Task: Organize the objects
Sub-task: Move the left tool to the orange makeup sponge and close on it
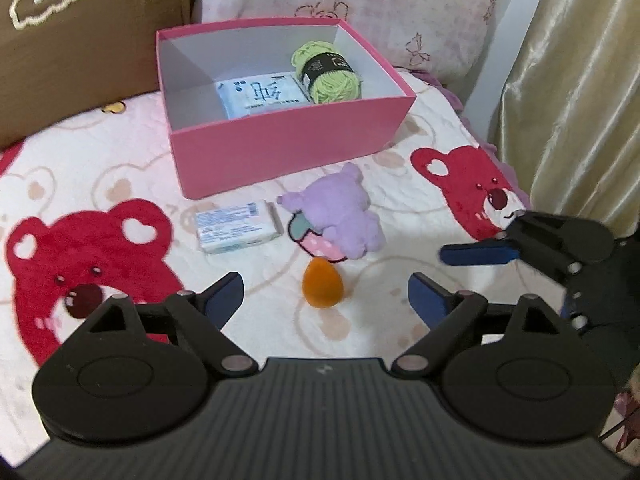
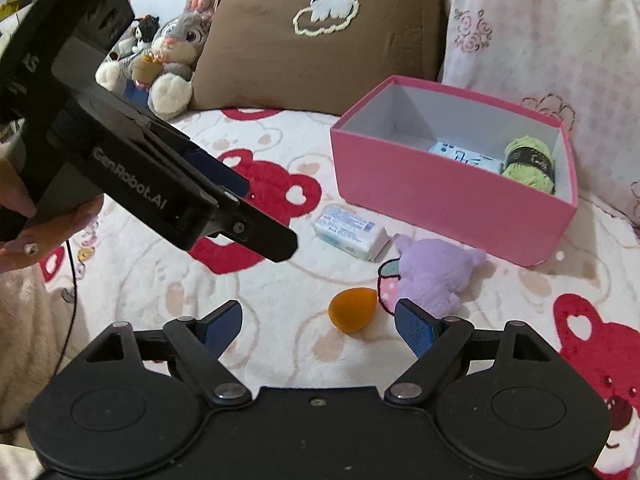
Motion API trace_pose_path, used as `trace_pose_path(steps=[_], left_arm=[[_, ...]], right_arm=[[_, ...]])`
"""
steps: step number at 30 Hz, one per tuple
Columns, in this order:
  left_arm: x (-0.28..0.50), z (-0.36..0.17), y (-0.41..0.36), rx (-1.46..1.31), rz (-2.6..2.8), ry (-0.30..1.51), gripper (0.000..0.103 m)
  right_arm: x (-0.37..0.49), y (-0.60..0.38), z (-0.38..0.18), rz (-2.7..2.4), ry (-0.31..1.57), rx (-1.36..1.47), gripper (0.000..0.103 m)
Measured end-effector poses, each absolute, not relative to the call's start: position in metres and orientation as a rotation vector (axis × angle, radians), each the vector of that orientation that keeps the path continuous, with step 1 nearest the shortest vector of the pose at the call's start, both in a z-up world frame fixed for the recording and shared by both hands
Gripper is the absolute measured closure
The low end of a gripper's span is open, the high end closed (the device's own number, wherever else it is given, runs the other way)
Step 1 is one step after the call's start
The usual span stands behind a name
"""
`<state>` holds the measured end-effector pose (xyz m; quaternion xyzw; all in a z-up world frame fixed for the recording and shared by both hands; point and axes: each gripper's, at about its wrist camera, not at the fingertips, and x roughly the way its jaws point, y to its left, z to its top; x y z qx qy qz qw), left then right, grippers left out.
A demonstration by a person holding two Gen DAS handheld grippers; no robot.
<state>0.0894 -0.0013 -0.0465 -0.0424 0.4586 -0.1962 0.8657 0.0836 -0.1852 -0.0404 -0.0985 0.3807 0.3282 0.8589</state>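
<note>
Sorting the loose things into the pink box (image 1: 288,148) is our reading of the job, and the layout explains itself: the box sits open-topped on the bed (image 1: 120,168), backed against the pillows, and already holds a green yarn ball (image 1: 326,70) beside a white tissue pack (image 1: 260,94), so it is clearly the collecting place. Three items lie on the bear-print blanket just in front of it: a second tissue pack (image 1: 236,228), a purple plush toy (image 1: 336,216) touching a strawberry-shaped patch, and an orange makeup sponge (image 1: 322,282) nearest us. We hold our left gripper (image 1: 326,300) low over the sponge with its fingers spread wide and nothing between them, which suits a soft, rounded thing. Our right gripper (image 2: 318,322) is likewise wide and empty, angled toward the same cluster, sponge just ahead of its fingertips. We judge the sponge or plush comes next; both hands crowd one spot, so they could collide.
</note>
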Motion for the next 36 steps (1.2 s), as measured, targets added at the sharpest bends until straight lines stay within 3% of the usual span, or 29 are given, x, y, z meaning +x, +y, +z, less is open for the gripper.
trace_pose_path(steps=[8,20,22,23,26,27,29,36], left_arm=[[0.103,-0.1,-0.004,-0.168,-0.391,1.035,0.013],[0.11,-0.154,0.0,-0.301,-0.386,0.979,0.017],[0.113,-0.159,-0.001,-0.309,-0.383,0.963,0.021],[0.114,-0.16,-0.002,-0.305,-0.384,0.957,0.03],[0.119,-0.166,-0.005,-0.303,-0.389,0.951,0.054],[0.12,-0.168,-0.005,-0.308,-0.389,0.951,0.06],[0.121,-0.171,-0.003,-0.35,-0.422,0.948,0.073],[0.109,-0.154,-0.009,-0.326,-0.449,0.932,0.073]], right_arm=[[0.097,-0.175,-0.089,0.691,0.775,-0.179,0.017],[0.113,-0.171,-0.141,0.642,0.742,-0.137,0.021],[0.117,-0.171,-0.146,0.636,0.741,-0.126,0.026],[0.119,-0.171,-0.149,0.632,0.739,-0.124,0.029],[0.124,-0.17,-0.156,0.613,0.745,-0.131,0.048],[0.124,-0.17,-0.157,0.603,0.742,-0.135,0.06],[0.125,-0.172,-0.157,0.605,0.746,-0.122,0.064],[0.114,-0.17,-0.143,0.582,0.733,-0.126,0.064]])
